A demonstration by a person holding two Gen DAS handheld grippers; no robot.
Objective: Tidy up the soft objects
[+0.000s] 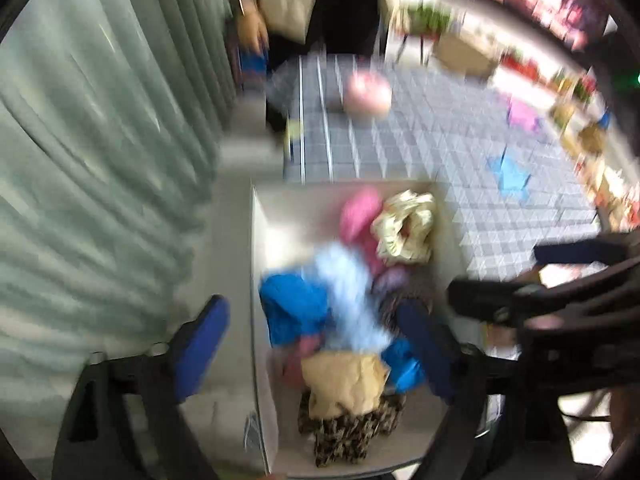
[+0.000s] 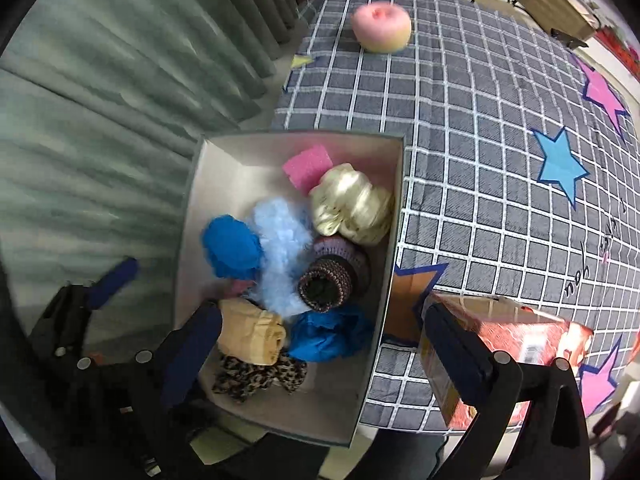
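Both grippers hang wide open over a grey box of soft things at the table's edge.

Left wrist view, blurred: the left gripper (image 1: 316, 344) has its jaws spread wide and empty, one blue finger (image 1: 202, 350) outside the box's (image 1: 260, 248) left wall, the other over the pile. Inside lie a pale blue fluffy piece (image 1: 352, 300), blue cloth (image 1: 294, 308), a tan roll (image 1: 344, 380), leopard-print fabric (image 1: 352, 436), a pink sponge (image 1: 358, 216) and a cream bundle (image 1: 408, 226). A pink round toy (image 1: 368, 94) sits well apart on the checked tablecloth (image 1: 460, 152). A person (image 1: 316, 4) stands at the far end.

Right wrist view, sharper: the right gripper (image 2: 322, 348) also stands fully open, gripping nothing, its left finger (image 2: 192, 348) over the box by the tan roll, its right finger (image 2: 456, 344) in front of a red carton (image 2: 532, 332) beside the box. A knitted purple roll (image 2: 332, 276) lies mid-box.
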